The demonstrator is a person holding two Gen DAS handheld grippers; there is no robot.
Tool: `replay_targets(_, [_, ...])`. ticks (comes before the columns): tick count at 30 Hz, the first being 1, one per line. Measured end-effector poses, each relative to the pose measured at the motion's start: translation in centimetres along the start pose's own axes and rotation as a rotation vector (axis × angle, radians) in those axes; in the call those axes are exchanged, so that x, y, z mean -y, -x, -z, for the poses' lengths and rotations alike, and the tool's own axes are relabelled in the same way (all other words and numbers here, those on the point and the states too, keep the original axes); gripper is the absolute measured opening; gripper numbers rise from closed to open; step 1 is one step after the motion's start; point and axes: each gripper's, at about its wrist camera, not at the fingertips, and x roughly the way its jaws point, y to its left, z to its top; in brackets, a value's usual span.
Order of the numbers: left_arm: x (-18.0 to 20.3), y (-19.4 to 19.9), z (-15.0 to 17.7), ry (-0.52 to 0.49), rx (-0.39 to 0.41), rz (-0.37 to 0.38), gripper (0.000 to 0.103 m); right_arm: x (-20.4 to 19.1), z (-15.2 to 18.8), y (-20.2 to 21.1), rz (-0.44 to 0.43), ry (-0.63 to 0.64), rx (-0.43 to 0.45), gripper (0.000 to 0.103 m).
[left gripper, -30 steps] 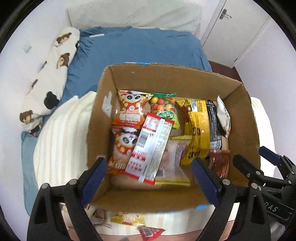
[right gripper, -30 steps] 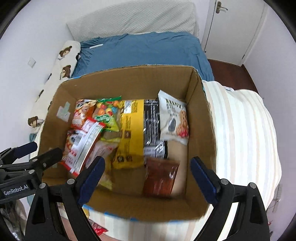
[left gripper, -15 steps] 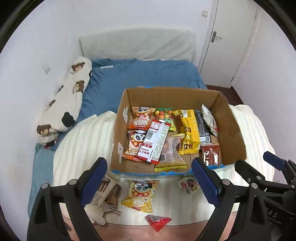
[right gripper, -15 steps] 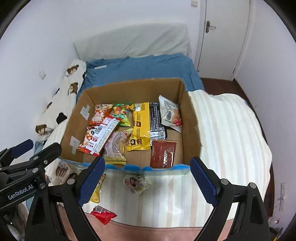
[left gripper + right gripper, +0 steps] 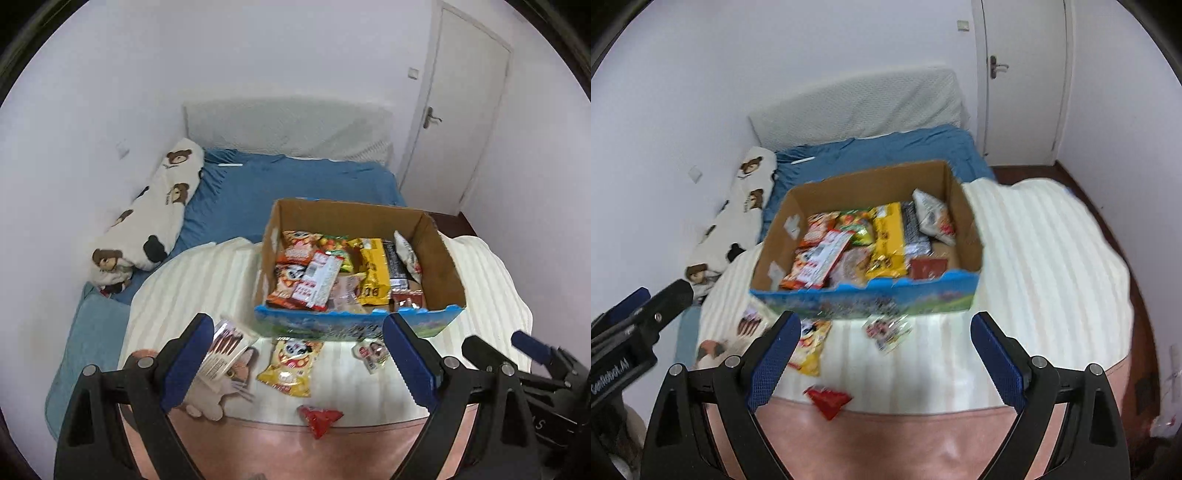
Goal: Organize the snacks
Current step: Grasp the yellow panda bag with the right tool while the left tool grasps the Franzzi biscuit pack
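Left claw (image 5: 297, 349): jaws spread wide, nothing between them, held above the near edge of the bed.
Right claw (image 5: 884, 347): also wide open and empty, just beside the left one, above the same edge.
Below the claws: four loose snacks lie on the striped blanket (image 5: 1041, 266) in front of the box: a yellow packet (image 5: 290, 363), a red packet (image 5: 319, 419) nearest the bed's edge, a small white packet (image 5: 371, 352) and a chocolate-stick box (image 5: 227, 347) that rests partly on a cat plush (image 5: 218, 387).
Cardboard box (image 5: 441, 266): sits further back on the blanket, already holding a layer of packets; its right side looks less filled.
Likely step: coming back for the loose snacks.
Risk, red packet: it lies near the drop, so a nudge from a jaw tip could push it off the bed.
Risk, flat packets: on soft bedding the jaws may pinch blanket along with the wrapper.
Risk, chocolate-stick box: it lies close to the left jaw and tilted on the plush, so a grip may slip or drag the plush.
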Motion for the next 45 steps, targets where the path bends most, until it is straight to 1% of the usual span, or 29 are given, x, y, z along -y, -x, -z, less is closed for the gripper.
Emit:
replay_targets(2, [-1.2,-0.5,1.3,0.026,-0.018,-0.02,0.094,-0.1,1.1,-0.5,-0.023,-0.009,-0.01,0.095])
replay_targets(3, [-1.6,-0.8,1.8,0.033,-0.027,-0.027,0.094,-0.1,1.9,-1.4,-0.046,-0.011,-0.031,0.095])
replay_targets(6, [-3.4,-2.8,3.7,0.055,-0.096,-0.059,0.094,-0.4,3.8,-4.3,-0.098,-0.032,-0.137,0.095])
replay_targets(9, [-5.5,-4.9,5.8,0.081,-0.167,-0.125,0.094,-0.9,5.5,-7.9,-0.143,-0.069,-0.238,0.095])
replay_targets(12, [-7.7,-7.0,7.5,0.116,-0.223,-0.194,0.094,-1.8,6.6,-11.7,-0.182,-0.124,-0.316,0.095])
replay_targets(15, [-9.9,-9.5,8.9,0.134,-0.278,-0.291,0.094,-3.3,7.0,-15.3,-0.191,-0.154,-0.358,0.094])
replay_targets(18, [-11.5,-11.0,9.6,0.138,-0.301,-0.352,0.094,-5.2,7.2,-18.3,-0.192,-0.161,-0.369,0.093])
replay_targets(21, [-12.5,-12.9,9.5,0.087,-0.315,-0.417,0.094,-7.6,7.2,-21.6,-0.183,-0.163,-0.386,0.093])
replay_targets(23, [-12.8,-13.8,9.3,0.05,-0.337,-0.441,0.094,-8.9,7.2,-23.8,-0.168,-0.175,-0.409,0.093])
replay_targets(24, [-12.9,-14.6,9.2,0.029,-0.354,-0.441,0.094,-9.4,7.3,-24.6,-0.152,-0.174,-0.421,0.093])
replay_targets(26, [-13.0,-15.2,9.0,0.0,-0.373,-0.44,0.094,-10.4,7.6,-26.5,-0.149,-0.18,-0.448,0.093])
replay_targets(29, [-12.6,-15.7,8.4,-0.052,-0.389,-0.401,0.094,-12.0,7.8,-27.8,-0.09,-0.123,-0.438,0.092])
replay_targets(30, [-12.2,-15.9,8.1,-0.072,-0.4,-0.372,0.094,-12.3,8.0,-27.9,-0.078,-0.094,-0.431,0.089])
replay_targets(31, [-11.9,-16.5,7.8,-0.095,-0.427,-0.325,0.094,-12.4,8.1,-27.7,-0.057,-0.07,-0.428,0.075])
replay_targets(32, [-11.4,-16.8,7.5,-0.117,-0.455,-0.281,0.094,-12.4,8.3,-27.6,-0.04,-0.046,-0.428,0.066])
replay_targets(34, [-10.3,-17.1,6.9,-0.16,-0.487,-0.211,0.094,-11.7,8.8,-26.8,-0.037,-0.011,-0.43,0.066])
replay_targets(35, [-9.7,-17.5,6.7,-0.183,-0.503,-0.189,0.094,-11.2,9.1,-26.5,-0.031,-0.006,-0.435,0.066])
replay_targets(37, [-8.3,-18.6,6.0,-0.256,-0.536,-0.158,0.094,-9.9,9.5,-26.0,-0.037,-0.011,-0.452,0.066])
replay_targets(39, [-7.0,-20.3,5.6,-0.321,-0.572,-0.149,0.094,-8.8,9.9,-25.6,-0.035,-0.016,-0.47,0.066])
replay_targets(41, [-6.0,-22.0,5.3,-0.374,-0.615,-0.127,0.094,-8.3,10.1,-25.5,-0.061,-0.024,-0.493,0.067])
replay_targets(43, [-5.5,-23.4,5.2,-0.385,-0.651,-0.109,0.094,-7.9,10.3,-25.6,-0.09,-0.051,-0.514,0.069])
replay_targets(44, [-5.4,-23.8,5.1,-0.381,-0.655,-0.097,0.093,-7.7,10.4,-25.7,-0.098,-0.057,-0.526,0.069])
replay_targets(45, [-5.3,-23.9,5.1,-0.368,-0.653,-0.082,0.089,-7.6,10.5,-25.8,-0.108,-0.064,-0.533,0.069])
